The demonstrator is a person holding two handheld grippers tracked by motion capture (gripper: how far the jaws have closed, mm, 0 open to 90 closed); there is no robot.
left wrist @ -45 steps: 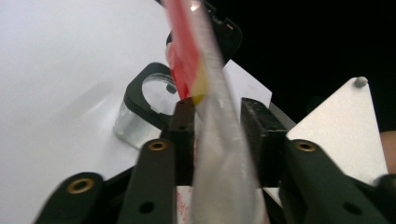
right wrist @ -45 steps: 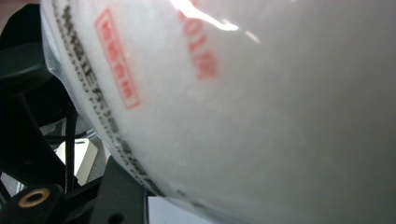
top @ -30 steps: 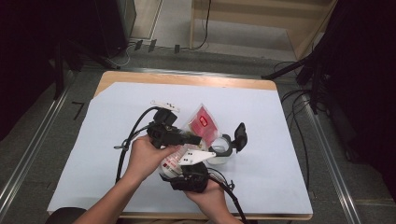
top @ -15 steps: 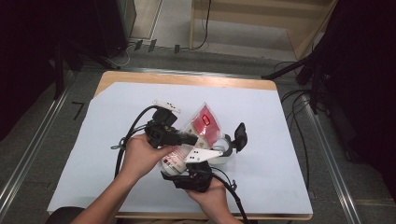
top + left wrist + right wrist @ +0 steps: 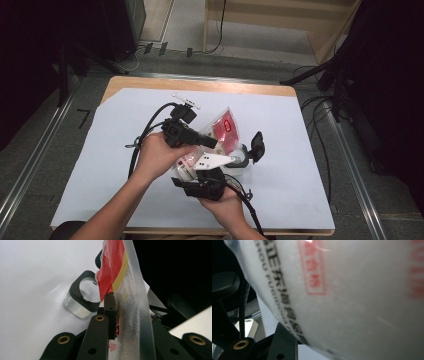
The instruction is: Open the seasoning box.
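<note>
While right claw (image 5: 220,161) grips plastic bag (image 5: 220,131), left claw (image 5: 212,142) pinches its edge.

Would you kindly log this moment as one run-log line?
left claw: shut on bag | right claw: holds bag's lower end | jar: open, on table

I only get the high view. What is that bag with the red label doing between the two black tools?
Observer: The left tool has just been closing its jaws. The left gripper view shows the bag pinched between them by its clear edge.
Operator: And the round thing on the table beside them?
Observer: A clear jar with a black collar round an open mouth, seen just past the bag.
Operator: Is anything written on the bag?
Observer: Yes. The right gripper view, close against it, shows black printed characters and a red framed stamp on its white face.
</note>
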